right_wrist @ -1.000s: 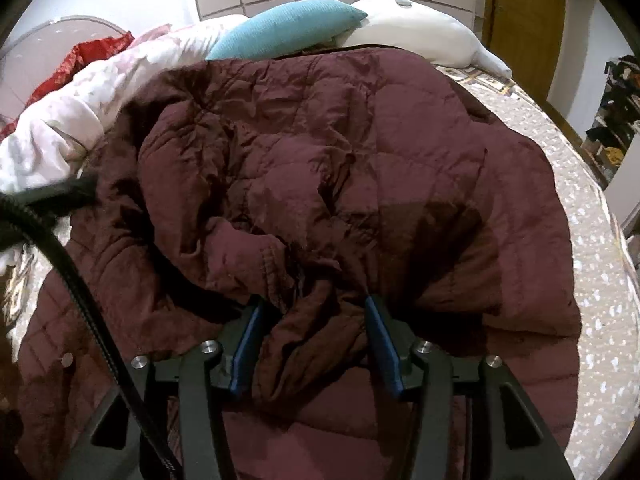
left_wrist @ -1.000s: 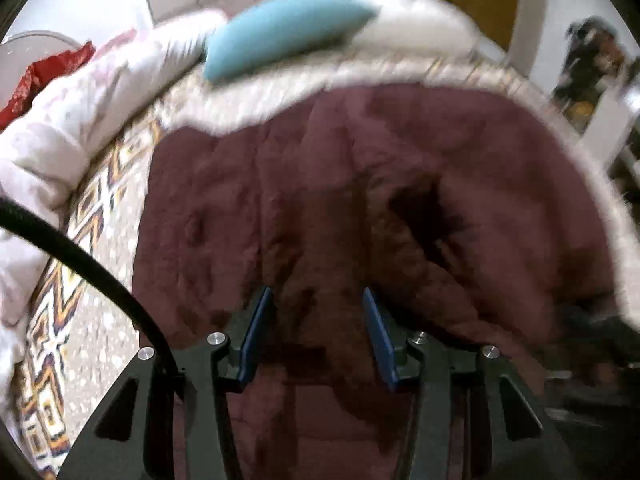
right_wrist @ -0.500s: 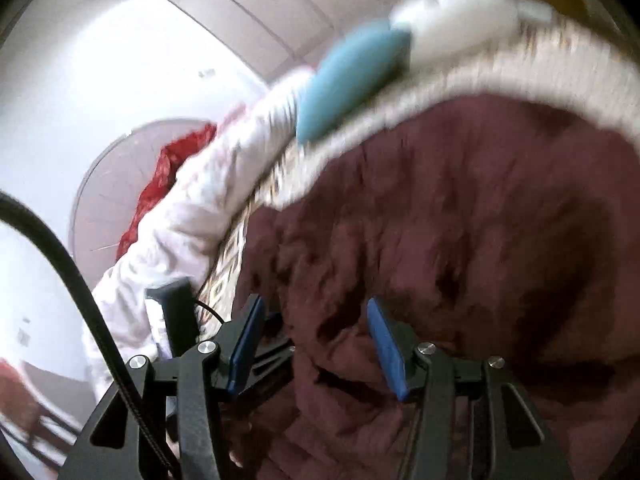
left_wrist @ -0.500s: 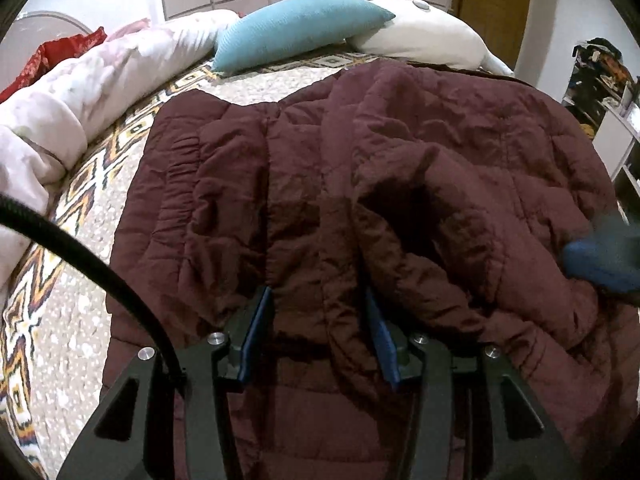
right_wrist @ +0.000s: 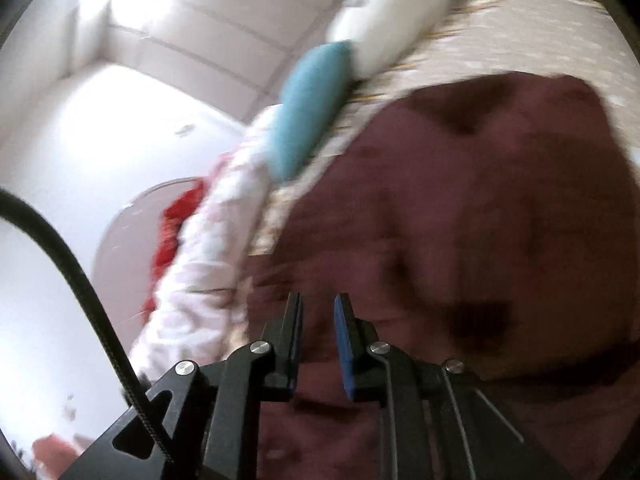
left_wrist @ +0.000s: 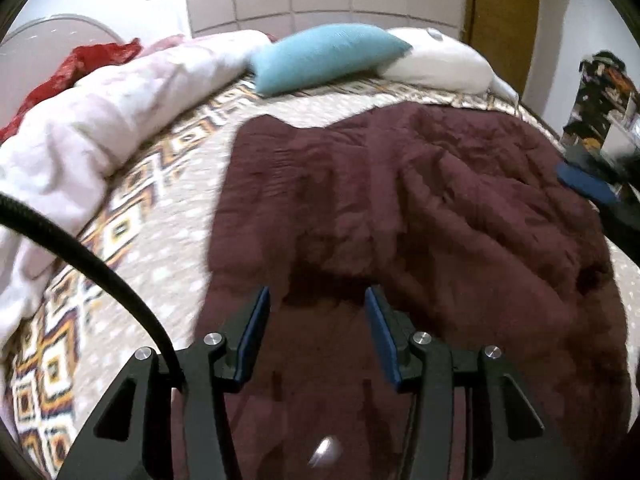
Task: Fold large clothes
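Note:
A large dark maroon quilted garment (left_wrist: 400, 208) lies spread on the bed, its right half folded over in a rumpled layer. My left gripper (left_wrist: 316, 300) is open and empty, just above the garment's near part. In the tilted, blurred right wrist view the garment (right_wrist: 480, 208) fills the right side. My right gripper (right_wrist: 318, 304) hovers over its near edge, jaws narrowly apart with nothing between them. The right gripper's blue pad also shows at the far right of the left wrist view (left_wrist: 588, 188).
The bed has a patterned bedspread (left_wrist: 132, 208). A bunched white and pink duvet (left_wrist: 92, 128) lies along its left side, with a red cloth (left_wrist: 96, 56) behind. A teal pillow (left_wrist: 324, 56) and a white pillow (left_wrist: 440, 60) sit at the head. Cluttered shelves (left_wrist: 604, 92) stand at right.
The fold of garment between the left jaws is gone and the left gripper has drawn back. The right gripper let go of its bunch, tilted over, and its jaws narrowed.

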